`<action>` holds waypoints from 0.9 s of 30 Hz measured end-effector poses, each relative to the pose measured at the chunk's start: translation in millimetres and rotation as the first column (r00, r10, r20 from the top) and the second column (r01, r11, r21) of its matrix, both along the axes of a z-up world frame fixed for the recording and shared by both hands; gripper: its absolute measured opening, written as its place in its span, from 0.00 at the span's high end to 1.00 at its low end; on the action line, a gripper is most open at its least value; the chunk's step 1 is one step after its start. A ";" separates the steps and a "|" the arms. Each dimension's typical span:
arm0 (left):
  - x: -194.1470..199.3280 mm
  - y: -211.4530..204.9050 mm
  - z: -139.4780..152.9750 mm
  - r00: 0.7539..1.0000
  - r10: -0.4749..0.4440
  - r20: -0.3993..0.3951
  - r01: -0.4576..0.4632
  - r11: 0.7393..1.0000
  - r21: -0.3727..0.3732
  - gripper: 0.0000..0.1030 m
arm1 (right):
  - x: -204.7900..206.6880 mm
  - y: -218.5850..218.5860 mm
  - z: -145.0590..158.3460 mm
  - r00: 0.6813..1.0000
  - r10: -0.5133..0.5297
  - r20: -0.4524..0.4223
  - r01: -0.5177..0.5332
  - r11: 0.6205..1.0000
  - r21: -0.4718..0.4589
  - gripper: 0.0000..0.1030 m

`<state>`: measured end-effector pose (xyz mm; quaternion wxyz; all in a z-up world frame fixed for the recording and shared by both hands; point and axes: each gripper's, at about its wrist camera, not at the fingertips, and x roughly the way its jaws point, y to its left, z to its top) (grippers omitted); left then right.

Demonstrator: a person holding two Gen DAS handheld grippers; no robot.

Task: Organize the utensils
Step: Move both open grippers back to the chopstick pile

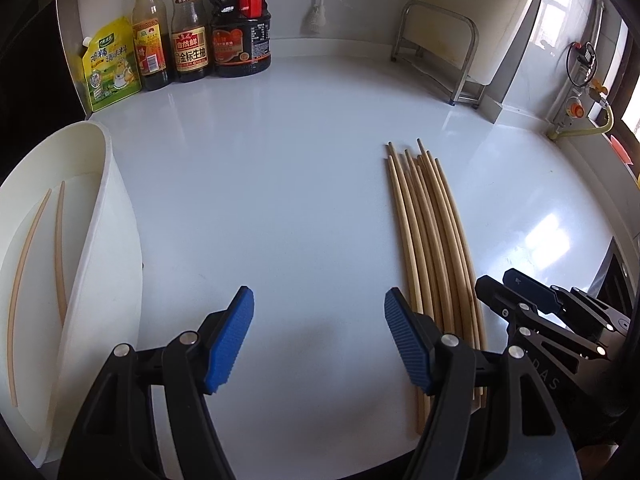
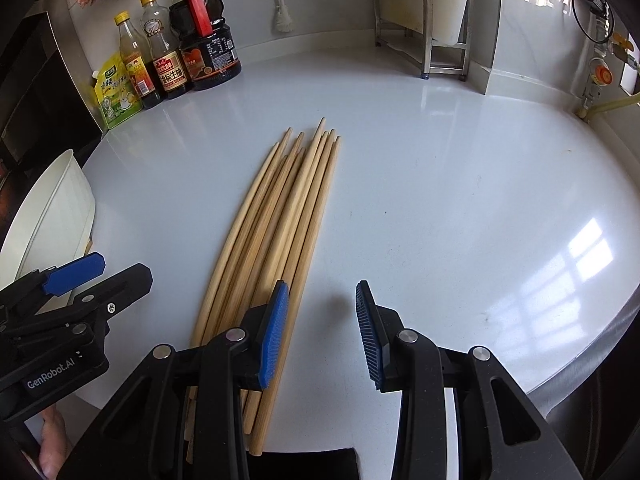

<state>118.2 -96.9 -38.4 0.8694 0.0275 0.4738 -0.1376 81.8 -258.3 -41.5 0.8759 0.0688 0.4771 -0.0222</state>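
I am sorting chopsticks point(image 2: 272, 240) off the white counter point(image 2: 440, 200) into the white holder point(image 1: 100, 248), and the step in hand looks like the pick of the next ones. The loose bundle is lying flat on the counter, well to the right of the holder, thin tips pointing toward the sauce bottles point(image 1: 192, 32) at the back wall. Two chopsticks point(image 1: 60, 248) are already lying inside the holder, so I am judging the job as only begun.

I am holding my left gripper point(image 1: 318, 340) spread wide and empty over bare counter between the holder and the bundle; its right pad point(image 1: 404, 344) is sitting just beside the bundle's near end. I am holding my right gripper point(image 2: 322, 332) spread too, gripping nothing, with its left pad point(image 2: 274, 336) over the right edge of the bundle and its right pad over bare counter.

The next move, I think, is calling for me to shift the right gripper left so one or two sticks are lying between the pads, lower it, then close gently. The sticks are thin, round and packed together, so separating a pair without dragging or rolling the neighbours is looking like the tricky part.
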 end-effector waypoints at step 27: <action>10.9 -24.2 -17.2 1.000 -0.014 -0.018 0.015 1.000 0.025 0.34 | -4.2 -20.5 -4.2 0.999 -0.034 0.001 0.034 0.997 -0.071 0.67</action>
